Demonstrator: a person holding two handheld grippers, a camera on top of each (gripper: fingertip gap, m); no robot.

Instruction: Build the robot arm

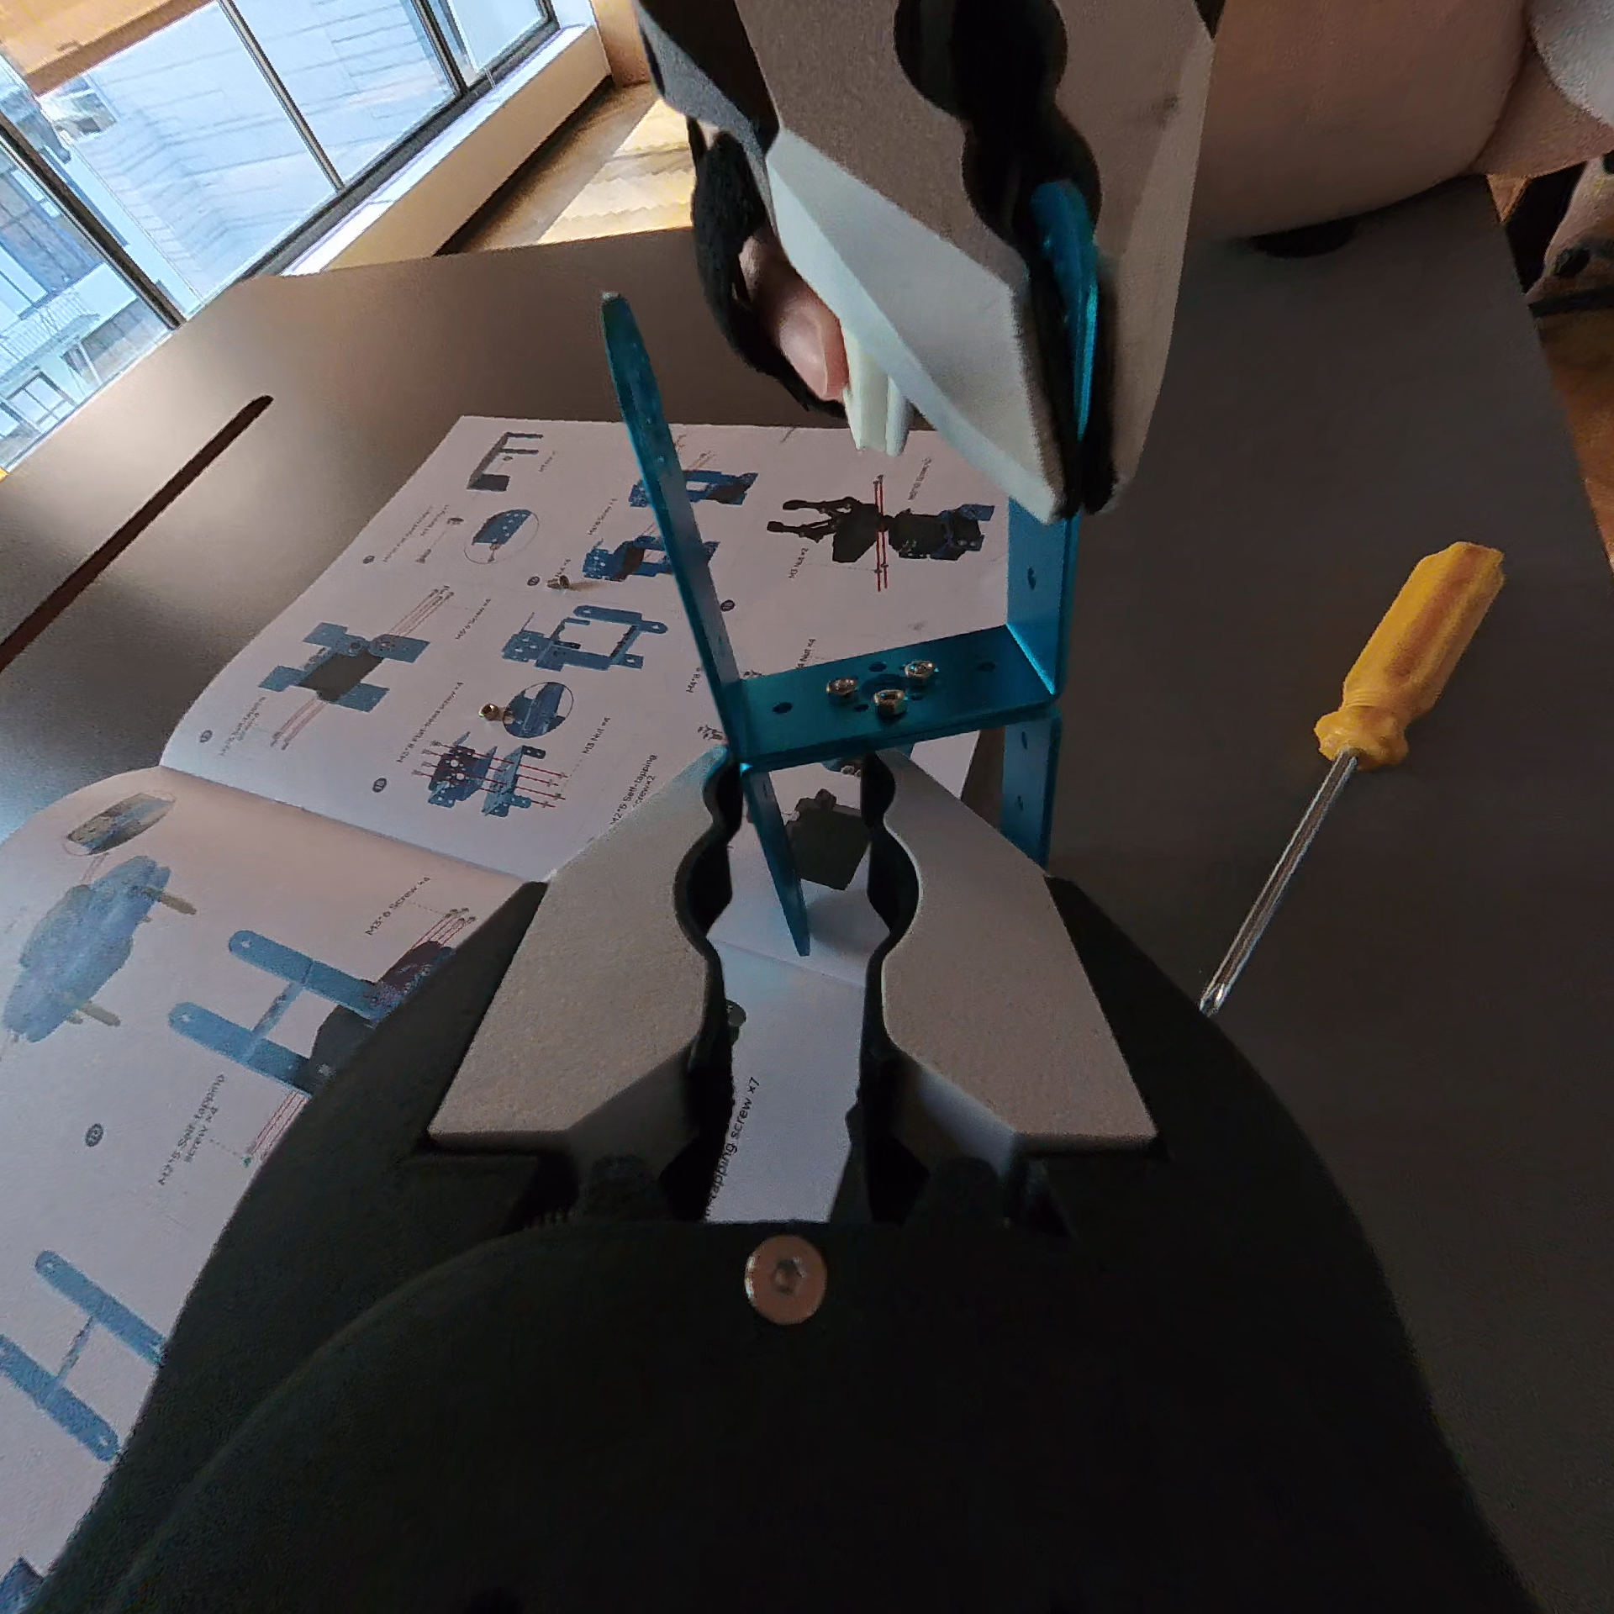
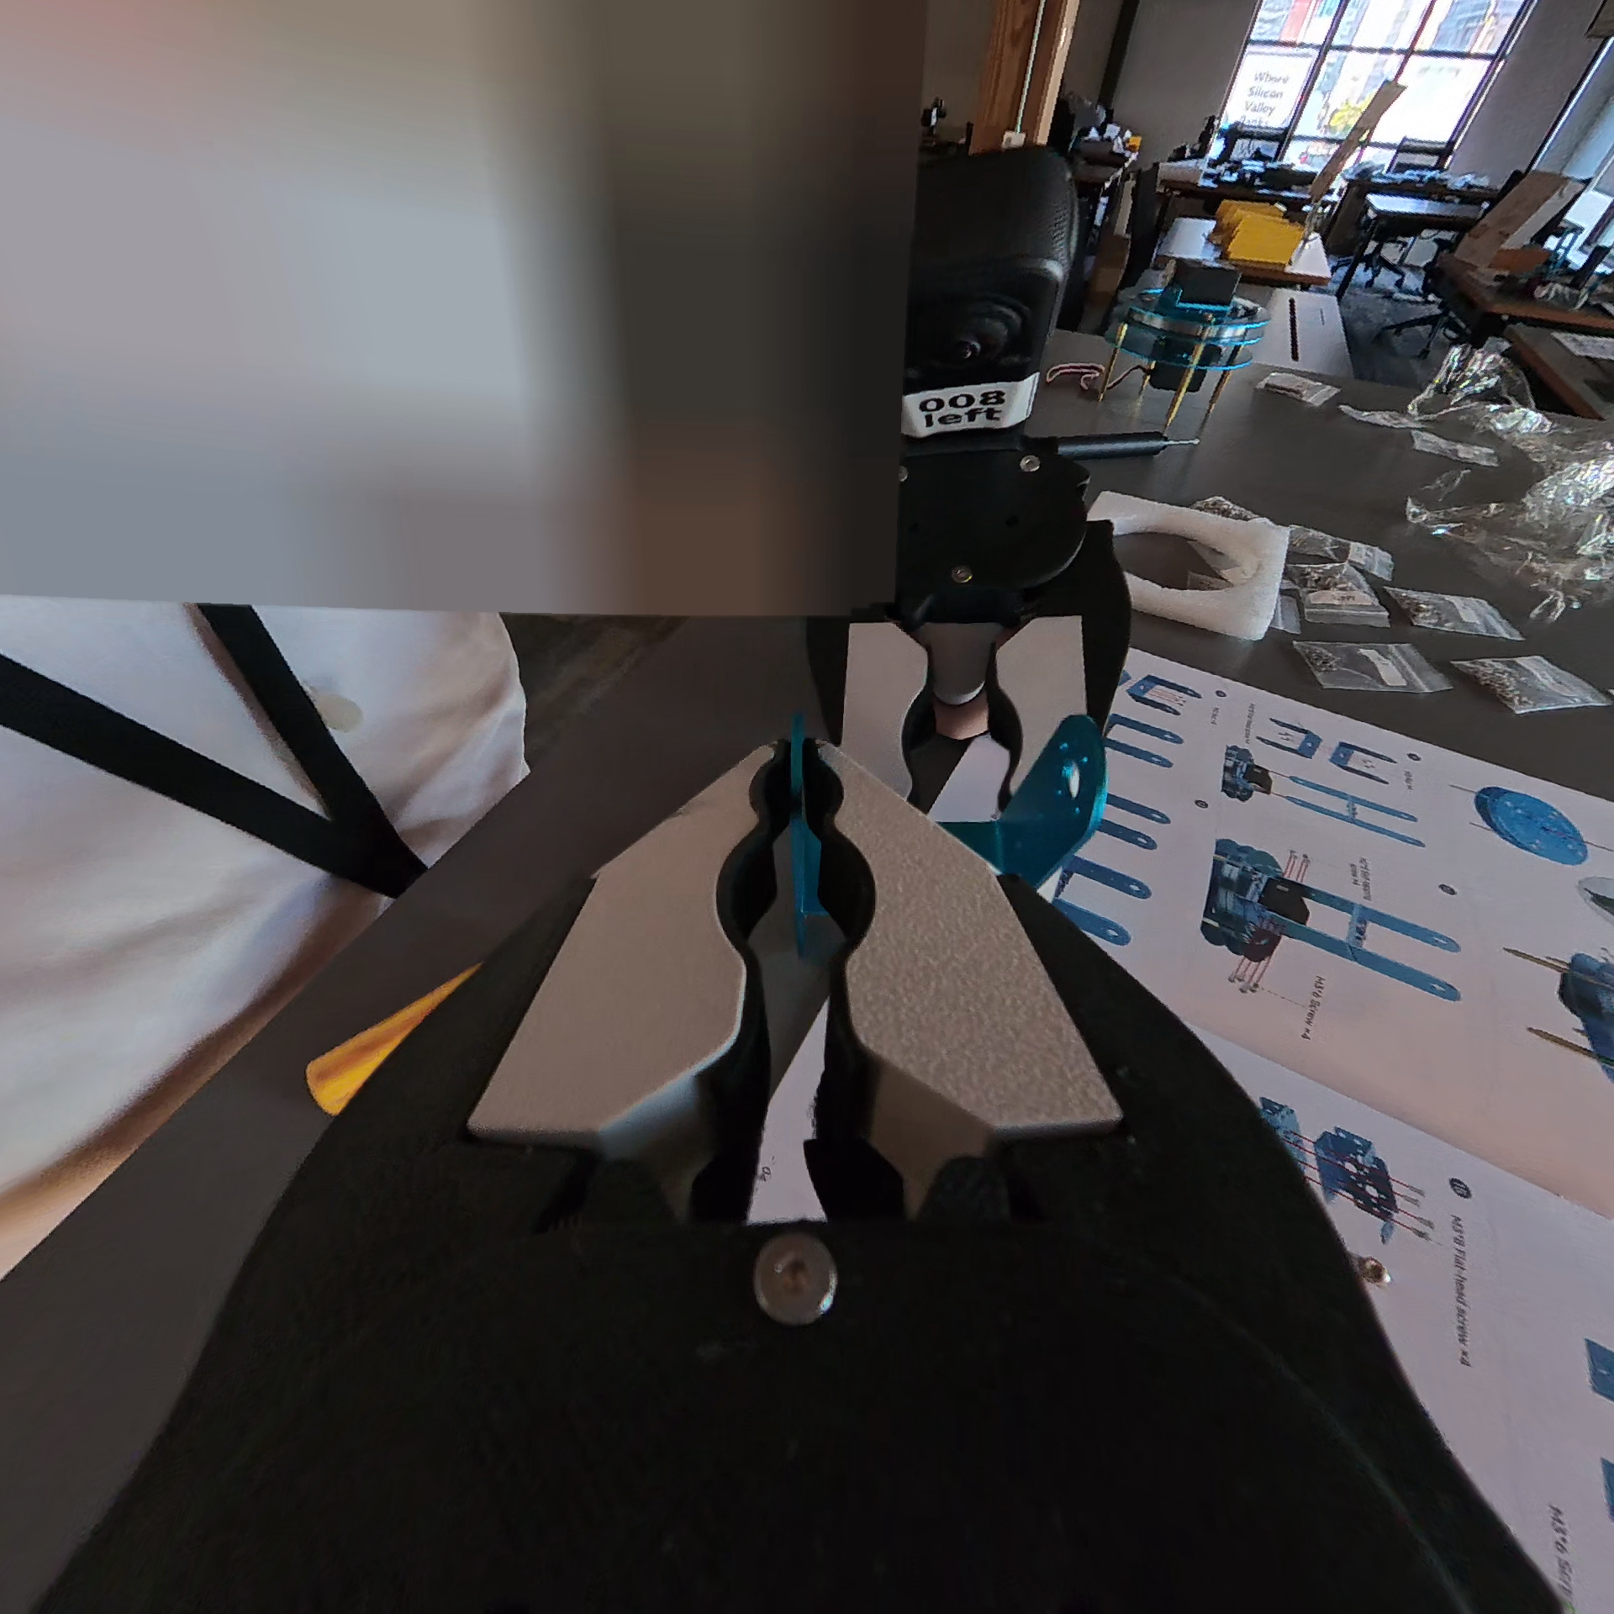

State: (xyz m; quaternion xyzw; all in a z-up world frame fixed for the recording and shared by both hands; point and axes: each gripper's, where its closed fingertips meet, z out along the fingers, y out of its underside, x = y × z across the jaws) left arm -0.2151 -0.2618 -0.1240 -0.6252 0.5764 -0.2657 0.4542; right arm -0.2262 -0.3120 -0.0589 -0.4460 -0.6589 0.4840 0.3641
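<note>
Grey and matte, the table [image 1: 1310,437] carries an open instruction booklet [image 1: 437,611] printed with blue part diagrams, and windows [image 1: 218,131] run along the far wall. Standing above the booklet is a blue metal bracket assembly [image 1: 882,707], two U-shaped pieces joined back to back at a flat plate where three brass nuts [image 1: 886,686] sit.

The left claw [image 1: 799,786] is partly closed around one thin lower leg of the assembly; its tips sit on either side of the leg, and whether they actually squeeze it cannot be told. The right claw [image 1: 1070,498] comes in from above and is pressed together on the top of the upright arm on the right side. In the right wrist view, that blue strip runs between the right claw's [image 2: 799,751] grey fingers [image 2: 943,943], pinched at the tips, with the left claw [image 2: 961,786] facing it just behind the bracket assembly [image 2: 1048,812].

A yellow-handled screwdriver [image 1: 1362,716] lies on the table to the right of the booklet, apart from the assembly. Two small loose brass pieces rest on the booklet pages. Farther across the table are a white foam block [image 2: 1223,568], small clear bags of hardware [image 2: 1415,638], crumpled clear plastic [image 2: 1528,472], and a round blue and clear platform on brass legs [image 2: 1179,332].
</note>
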